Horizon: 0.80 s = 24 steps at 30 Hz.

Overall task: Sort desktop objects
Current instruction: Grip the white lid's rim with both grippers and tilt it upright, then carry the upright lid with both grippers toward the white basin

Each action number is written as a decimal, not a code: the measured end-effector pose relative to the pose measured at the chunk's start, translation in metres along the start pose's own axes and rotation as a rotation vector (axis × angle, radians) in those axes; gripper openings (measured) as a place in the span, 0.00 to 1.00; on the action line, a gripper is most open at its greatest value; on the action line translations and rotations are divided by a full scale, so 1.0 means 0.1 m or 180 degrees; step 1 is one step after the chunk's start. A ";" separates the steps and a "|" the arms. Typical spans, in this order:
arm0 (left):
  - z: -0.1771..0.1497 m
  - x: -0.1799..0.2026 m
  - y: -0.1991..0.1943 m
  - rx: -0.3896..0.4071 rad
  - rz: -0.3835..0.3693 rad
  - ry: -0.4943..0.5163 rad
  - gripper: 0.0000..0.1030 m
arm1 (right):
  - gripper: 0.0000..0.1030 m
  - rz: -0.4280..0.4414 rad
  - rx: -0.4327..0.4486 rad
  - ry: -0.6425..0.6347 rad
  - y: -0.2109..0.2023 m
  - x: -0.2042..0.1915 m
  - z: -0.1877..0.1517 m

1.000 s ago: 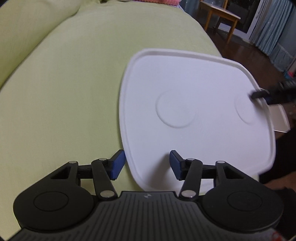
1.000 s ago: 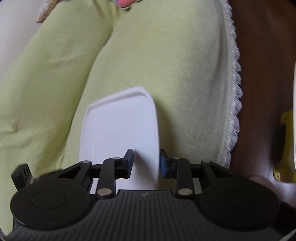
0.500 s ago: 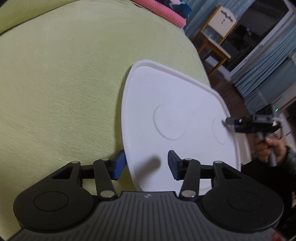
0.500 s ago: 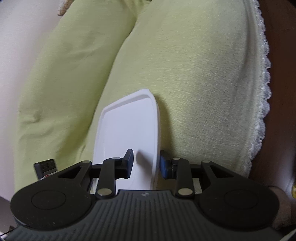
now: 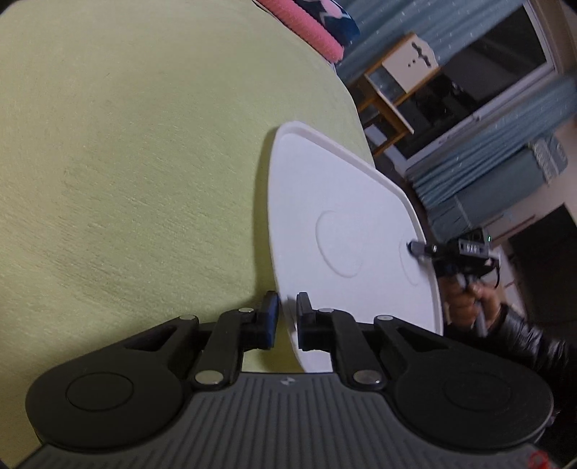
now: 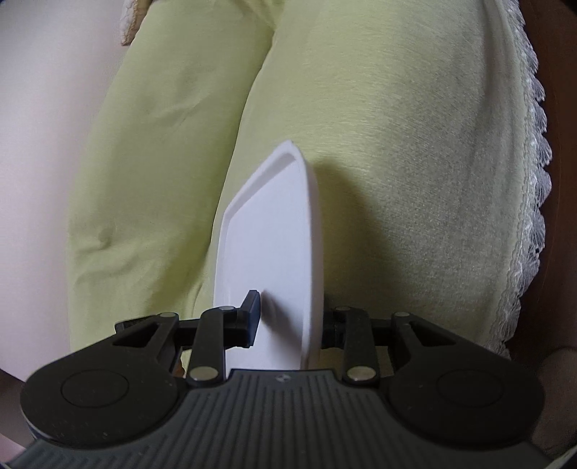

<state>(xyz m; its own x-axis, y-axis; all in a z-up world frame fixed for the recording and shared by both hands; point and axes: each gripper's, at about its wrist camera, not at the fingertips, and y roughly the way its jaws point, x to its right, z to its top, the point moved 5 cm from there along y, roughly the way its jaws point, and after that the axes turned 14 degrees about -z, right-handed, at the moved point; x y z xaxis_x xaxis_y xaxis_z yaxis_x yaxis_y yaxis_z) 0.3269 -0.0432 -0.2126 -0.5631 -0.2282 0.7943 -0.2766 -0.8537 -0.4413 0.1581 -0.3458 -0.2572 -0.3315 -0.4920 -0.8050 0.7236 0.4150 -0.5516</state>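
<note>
We are holding a white tray (image 5: 346, 231) tilted up on edge above a yellow-green bed cover (image 5: 137, 180), one gripper on each end. Our left gripper (image 5: 287, 317) is pinching the tray's near rim, jaws nearly together with the rim between them. Our right gripper (image 6: 288, 324) is gripping the opposite end; its jaws are pressing on either face of the tray (image 6: 274, 252), the right finger mostly hidden behind the tray's edge. In the left wrist view the right gripper (image 5: 418, 249) is showing at the tray's far rim, with a hand (image 5: 472, 299) in a dark sleeve behind it. The tray is showing two shallow round recesses on its face. It is casting a shadow on the bed cover (image 6: 396, 144) just beside it. Beyond the tray, past the bed's edge, a wooden stand (image 5: 400, 83) and blue curtains (image 5: 505, 151) are standing. A pink-edged cloth (image 5: 306, 25) is lying at the far end of the bed cover. A white lace trim (image 6: 530, 180) is running along the cover's edge.
</note>
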 end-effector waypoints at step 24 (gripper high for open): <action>-0.04 -0.20 -0.06 0.0201 -0.0596 -0.0369 0.39 | 0.12 0.1215 -0.0353 0.0416 0.11 -0.29 -0.15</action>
<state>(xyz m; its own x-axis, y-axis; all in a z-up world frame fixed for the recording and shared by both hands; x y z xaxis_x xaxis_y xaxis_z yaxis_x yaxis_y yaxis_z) 0.3369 -0.0317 -0.2272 -0.4122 -0.1120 0.9042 -0.3167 -0.9129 -0.2575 0.1666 -0.3156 -0.2431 -0.1315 -0.1886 -0.9732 0.7422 0.6321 -0.2227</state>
